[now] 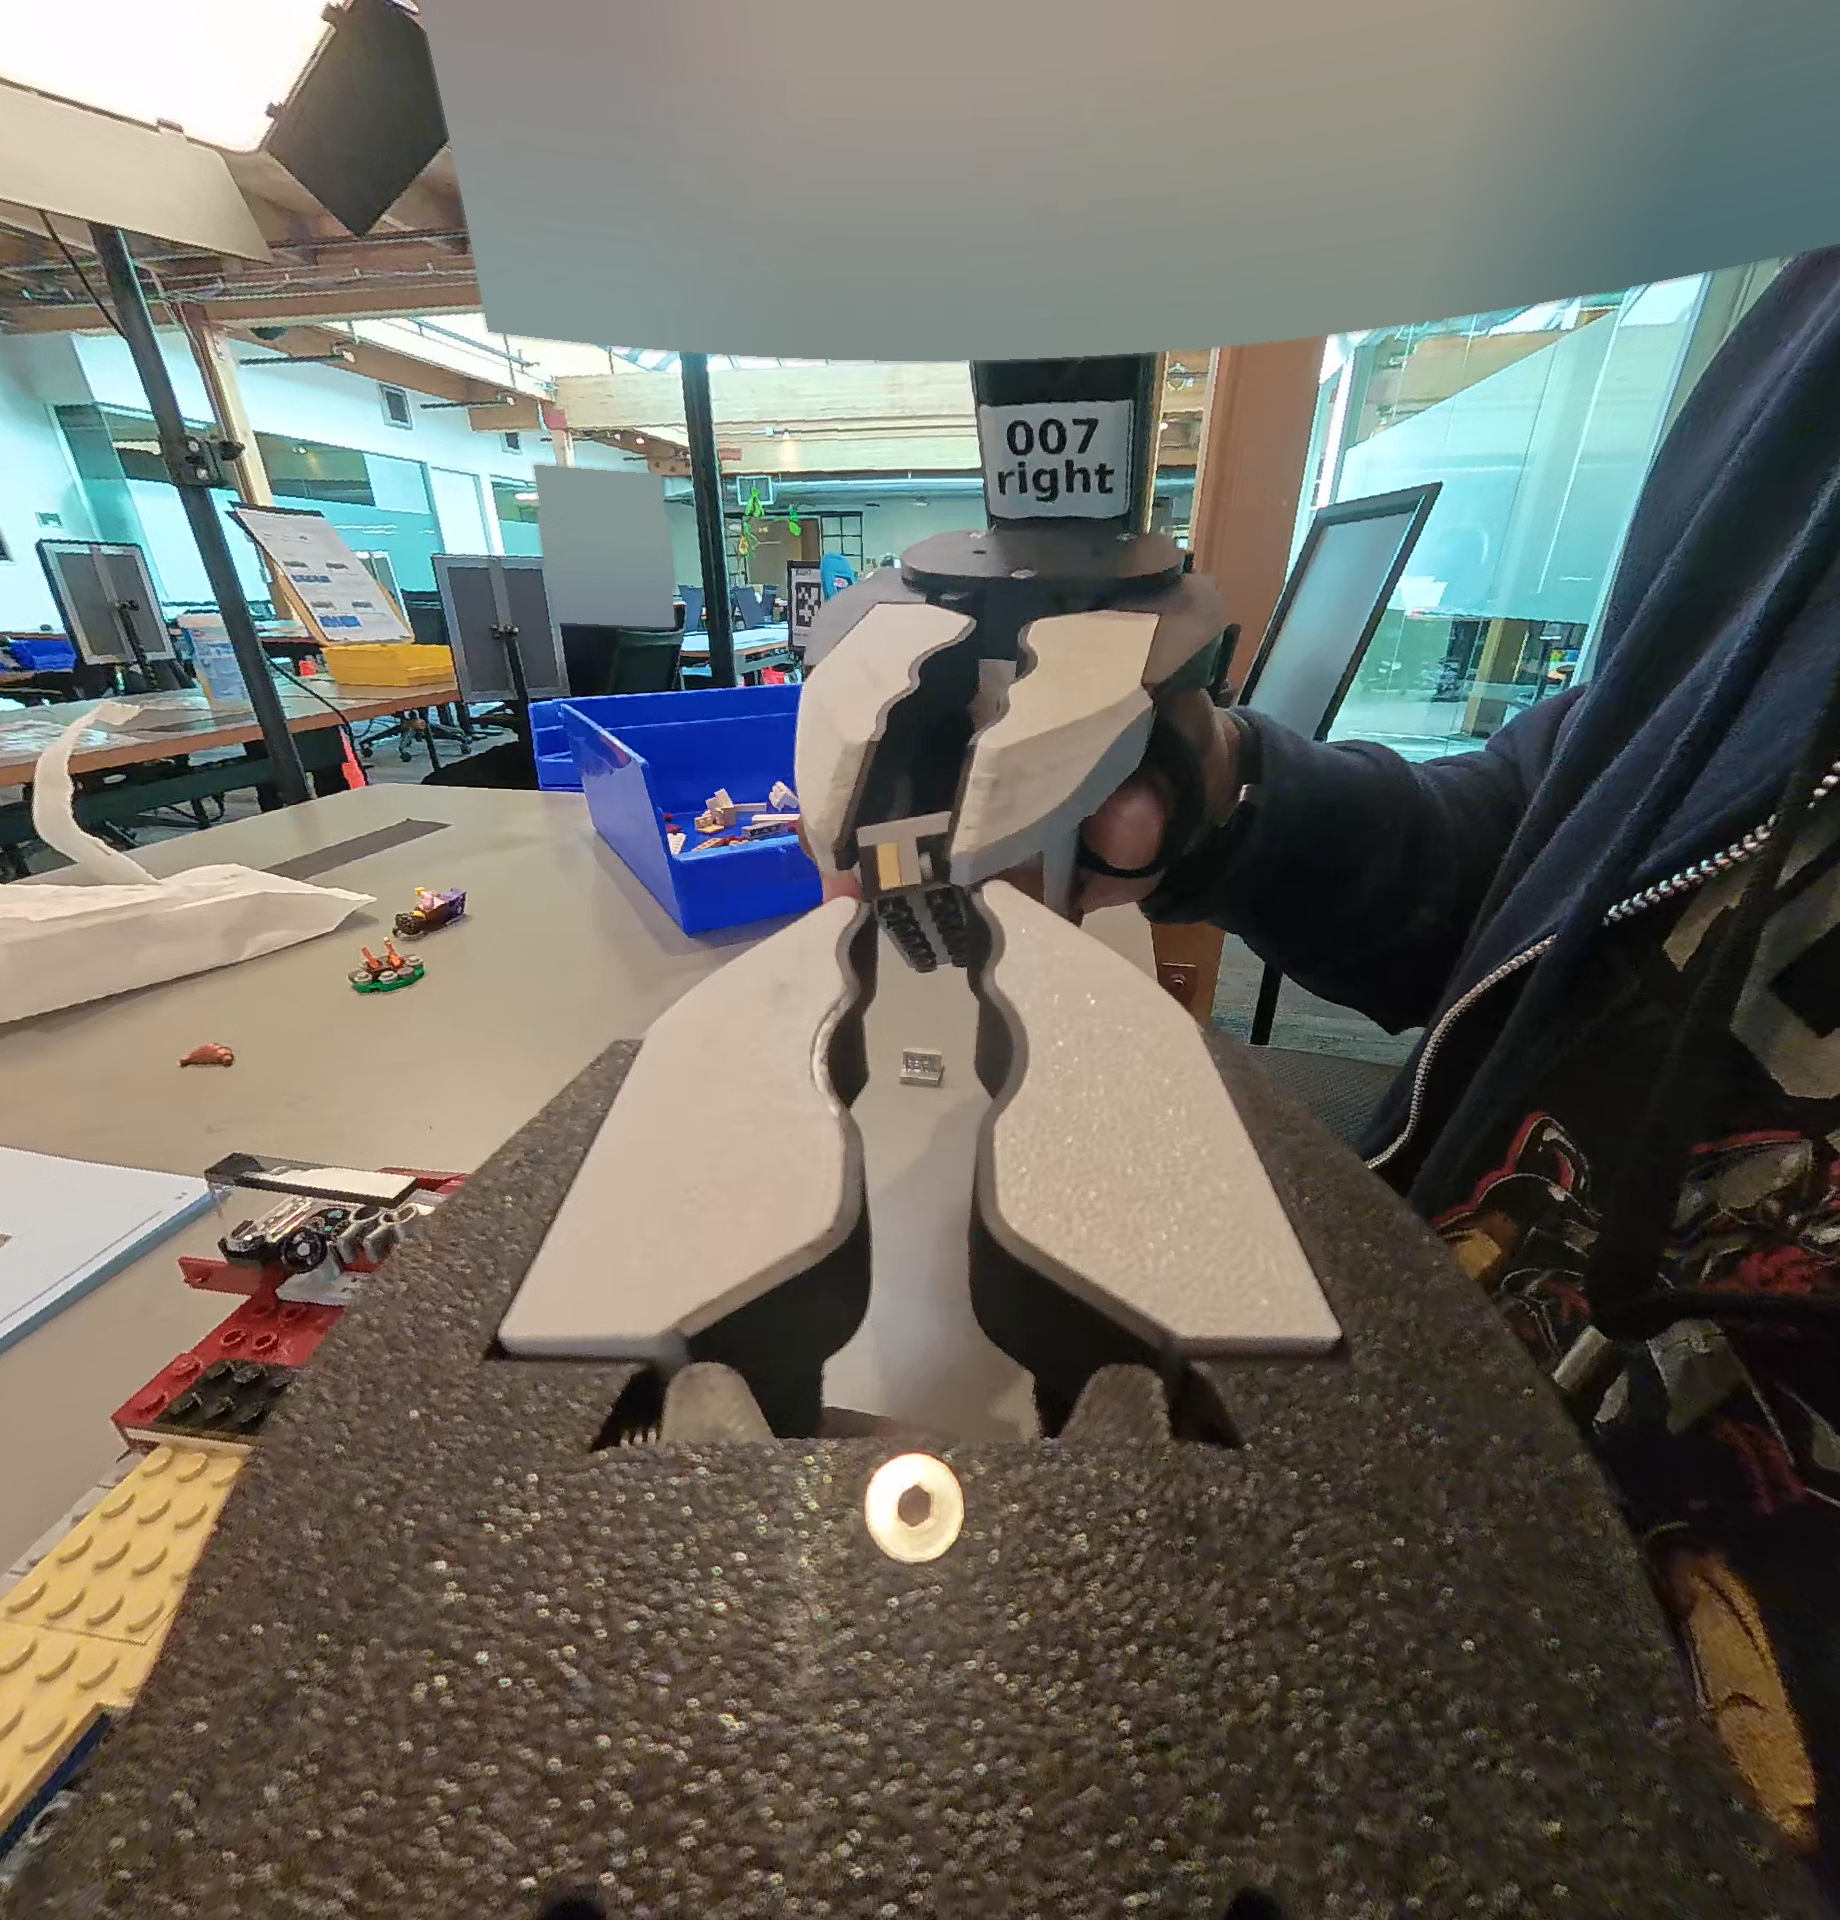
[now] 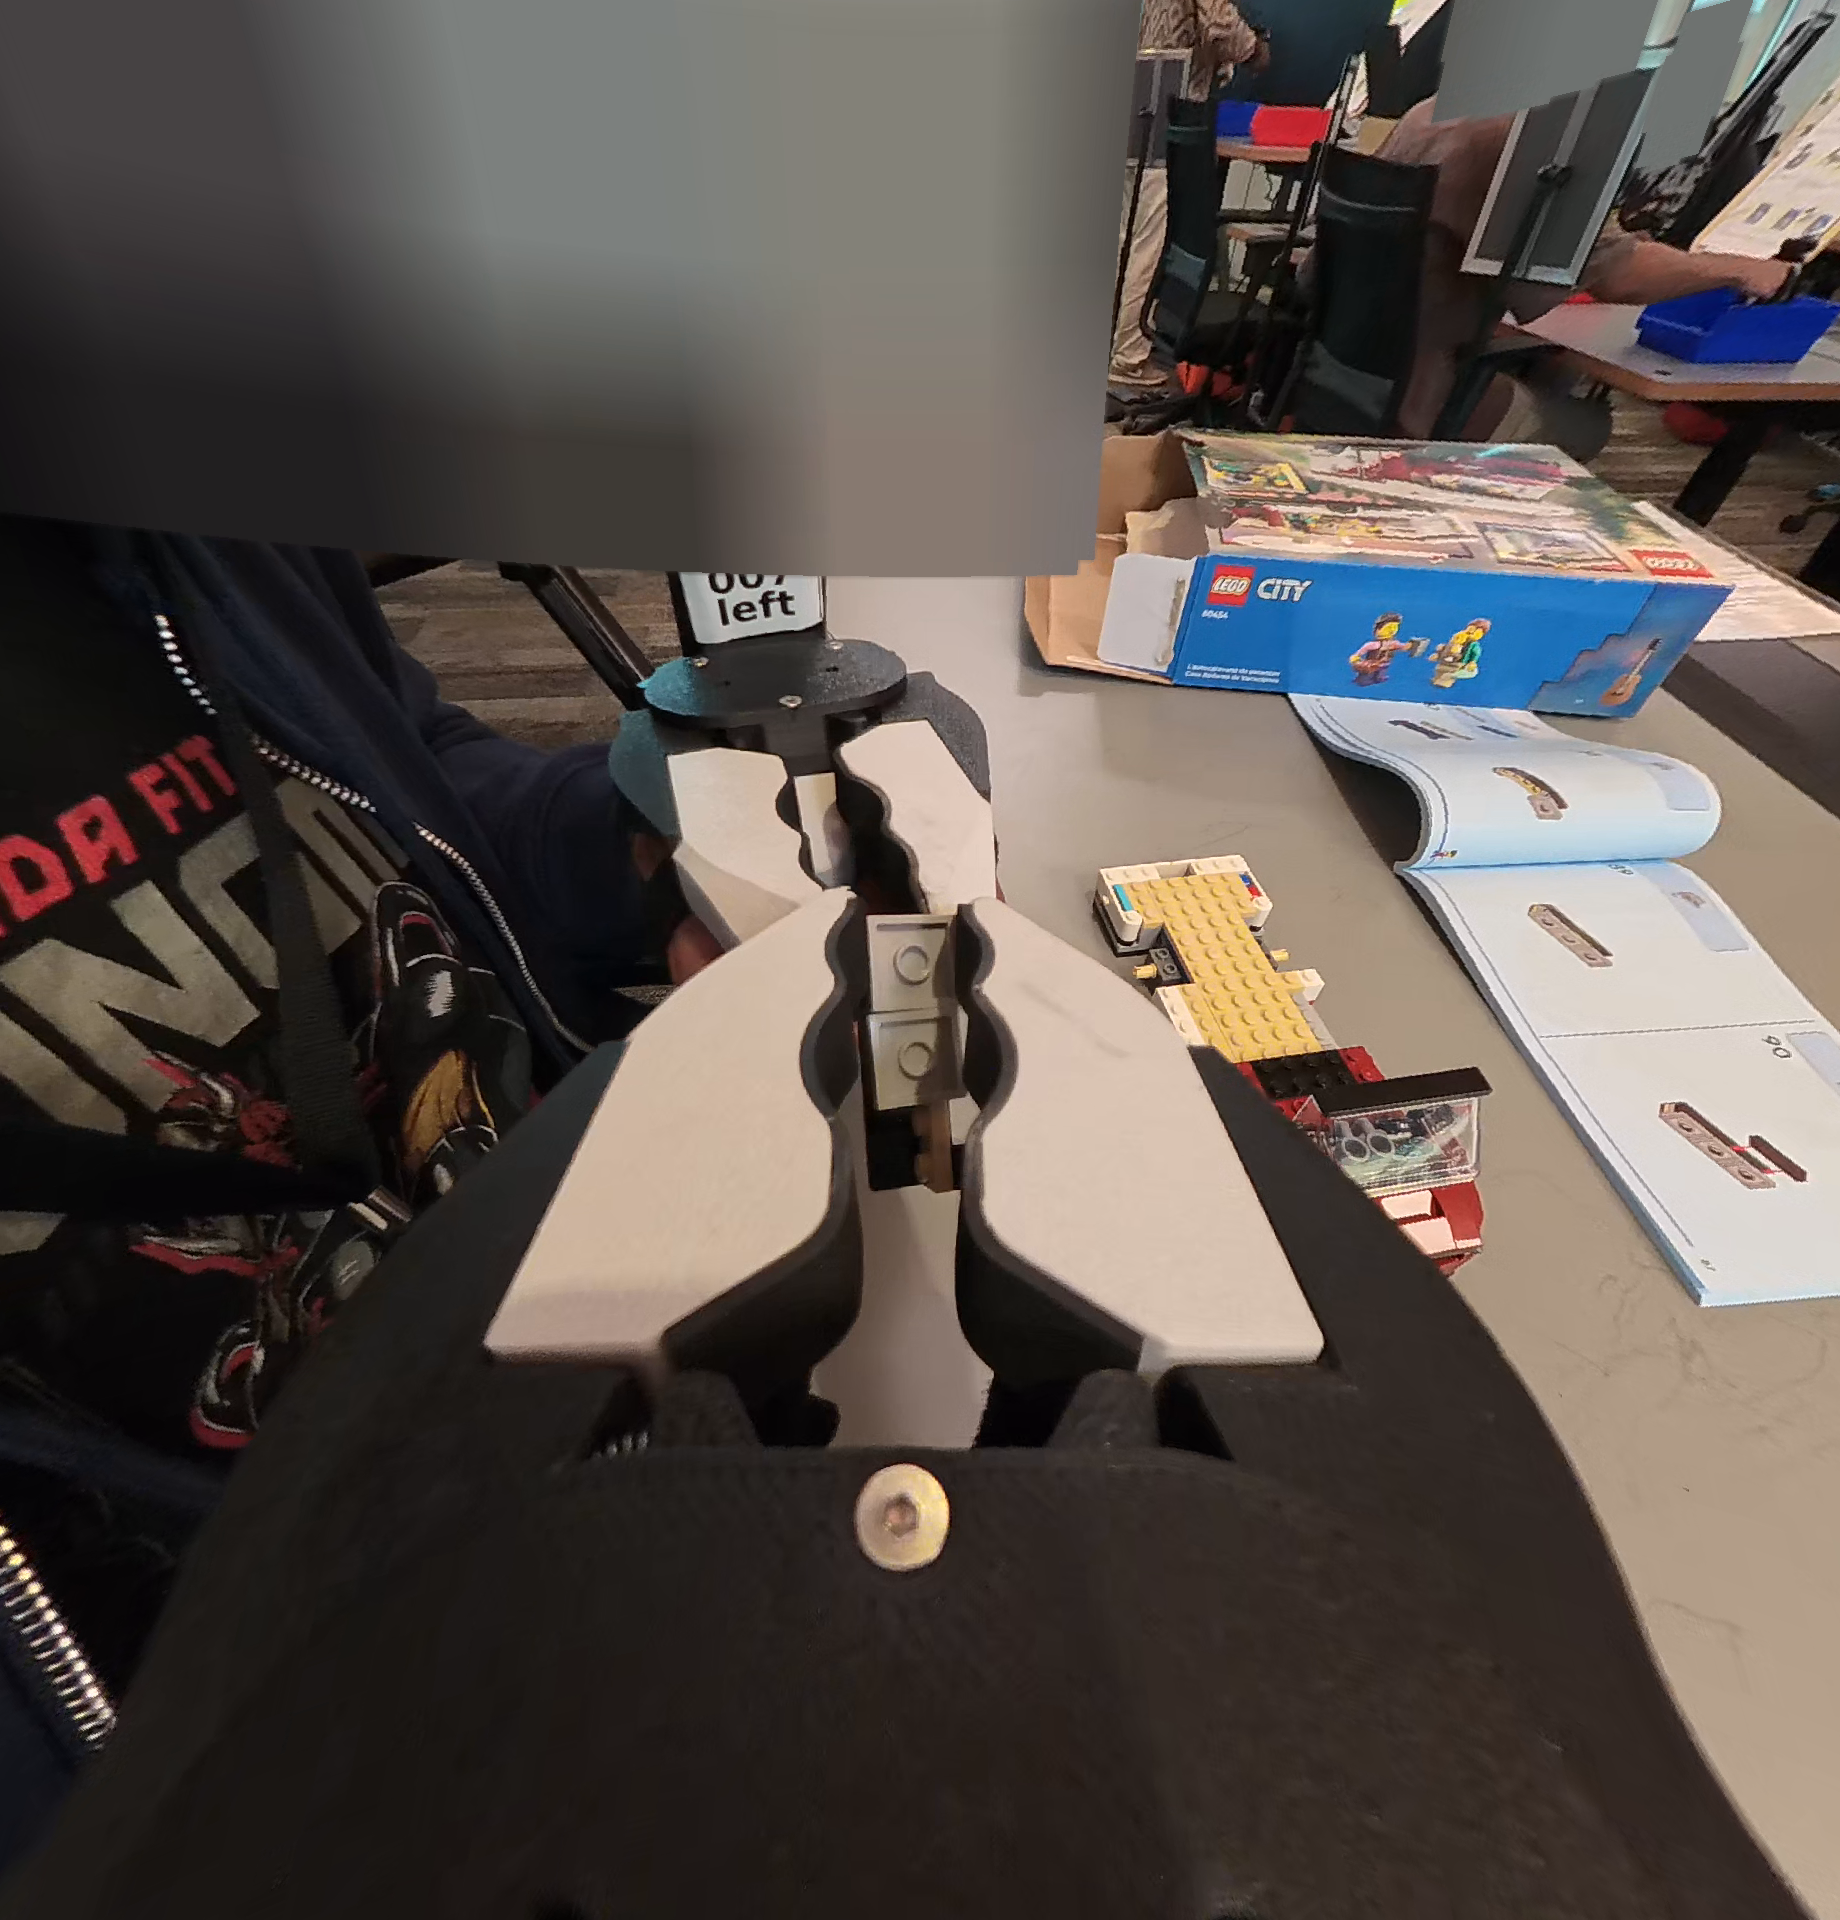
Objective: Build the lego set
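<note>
Both grippers meet tip to tip above the grey table [image 1: 500, 1039], in front of a person in a dark hoodie. My right gripper [image 2: 905, 920] is shut on a small brick assembly [image 2: 911, 1023] of grey single-stud plates, with black and tan parts at its near end. In the left wrist view, my left gripper [image 1: 921, 914] is closed on the black studded end of the same assembly [image 1: 926, 935]. The right gripper [image 1: 900, 862] comes at it from above. A small grey piece [image 1: 921, 1067] lies on the table beneath.
A blue bin [image 1: 687, 831] with loose pieces stands behind. A yellow and dark red brick model [image 2: 1238, 966] lies beside an open instruction booklet [image 2: 1622, 987] and a blue box [image 2: 1415, 623]. A white paper bag [image 1: 116, 914] and two small builds [image 1: 430, 909] lie at the left. My two grippers' fingertips are within a few centimetres of each other.
</note>
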Demonstrator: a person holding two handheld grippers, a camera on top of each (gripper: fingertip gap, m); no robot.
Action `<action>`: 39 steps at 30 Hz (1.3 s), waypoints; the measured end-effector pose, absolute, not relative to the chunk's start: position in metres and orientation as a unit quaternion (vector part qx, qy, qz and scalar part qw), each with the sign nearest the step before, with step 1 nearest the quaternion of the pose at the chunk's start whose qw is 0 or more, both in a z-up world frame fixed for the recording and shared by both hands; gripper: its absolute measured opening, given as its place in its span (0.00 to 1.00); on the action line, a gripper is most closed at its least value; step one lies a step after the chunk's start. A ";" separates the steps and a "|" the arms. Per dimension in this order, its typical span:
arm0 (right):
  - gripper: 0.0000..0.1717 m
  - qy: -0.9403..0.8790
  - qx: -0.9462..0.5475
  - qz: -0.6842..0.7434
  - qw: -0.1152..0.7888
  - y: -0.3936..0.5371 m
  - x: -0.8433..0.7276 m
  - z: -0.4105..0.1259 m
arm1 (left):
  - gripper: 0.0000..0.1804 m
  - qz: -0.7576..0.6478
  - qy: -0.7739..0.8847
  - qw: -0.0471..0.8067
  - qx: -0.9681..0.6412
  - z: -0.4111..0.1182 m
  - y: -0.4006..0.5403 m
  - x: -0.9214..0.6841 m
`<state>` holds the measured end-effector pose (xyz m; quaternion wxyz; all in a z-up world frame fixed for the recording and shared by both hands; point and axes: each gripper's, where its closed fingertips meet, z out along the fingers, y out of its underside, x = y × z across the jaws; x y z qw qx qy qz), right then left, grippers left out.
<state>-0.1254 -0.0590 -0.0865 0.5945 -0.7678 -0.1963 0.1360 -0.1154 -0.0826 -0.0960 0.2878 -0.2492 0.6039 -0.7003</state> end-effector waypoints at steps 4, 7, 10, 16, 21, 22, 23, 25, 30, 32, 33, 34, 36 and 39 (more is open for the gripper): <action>0.09 -0.193 -0.768 0.132 0.597 -0.059 -0.125 -0.087 | 0.09 -0.705 0.601 0.283 -0.249 -0.096 -0.083 -0.116; 0.09 -0.191 -0.767 0.128 0.599 -0.058 -0.126 -0.086 | 0.09 -0.704 0.601 0.286 -0.247 -0.095 -0.082 -0.116; 0.09 -0.188 -0.766 0.126 0.601 -0.058 -0.127 -0.086 | 0.09 -0.707 0.600 0.285 -0.244 -0.095 -0.083 -0.117; 0.11 -0.161 -0.772 0.103 0.606 -0.054 -0.122 -0.082 | 0.09 -0.752 0.558 0.230 -0.266 -0.092 -0.078 -0.114; 0.16 -0.144 -0.771 0.124 0.609 -0.060 -0.116 -0.076 | 0.09 -0.777 0.526 0.206 -0.279 -0.087 -0.068 -0.114; 0.16 -0.141 -0.774 0.127 0.604 -0.061 -0.116 -0.078 | 0.09 -0.780 0.522 0.204 -0.278 -0.086 -0.067 -0.114; 0.16 -0.139 -0.778 0.129 0.599 -0.061 -0.116 -0.080 | 0.09 -0.783 0.520 0.200 -0.276 -0.085 -0.067 -0.115; 0.16 -0.134 -0.787 0.130 0.588 -0.059 -0.115 -0.085 | 0.09 -0.789 0.517 0.194 -0.270 -0.084 -0.068 -0.116; 0.11 -0.130 -0.784 0.159 0.586 -0.059 -0.119 -0.086 | 0.09 -0.794 0.513 0.189 -0.265 -0.083 -0.068 -0.119; 0.10 -0.131 -0.781 0.166 0.587 -0.060 -0.120 -0.085 | 0.09 -0.797 0.511 0.184 -0.263 -0.082 -0.068 -0.119; 0.10 -0.128 -0.780 0.170 0.589 -0.060 -0.120 -0.084 | 0.09 -0.799 0.509 0.182 -0.264 -0.082 -0.068 -0.119; 0.10 -0.124 -0.779 0.173 0.590 -0.059 -0.119 -0.084 | 0.09 -0.800 0.508 0.179 -0.265 -0.082 -0.068 -0.119; 0.10 -0.117 -0.776 0.180 0.593 -0.059 -0.118 -0.084 | 0.09 -0.803 0.504 0.172 -0.269 -0.082 -0.068 -0.119; 0.10 -0.108 -0.771 0.195 0.597 -0.059 -0.118 -0.084 | 0.09 -0.804 0.502 0.167 -0.271 -0.082 -0.068 -0.118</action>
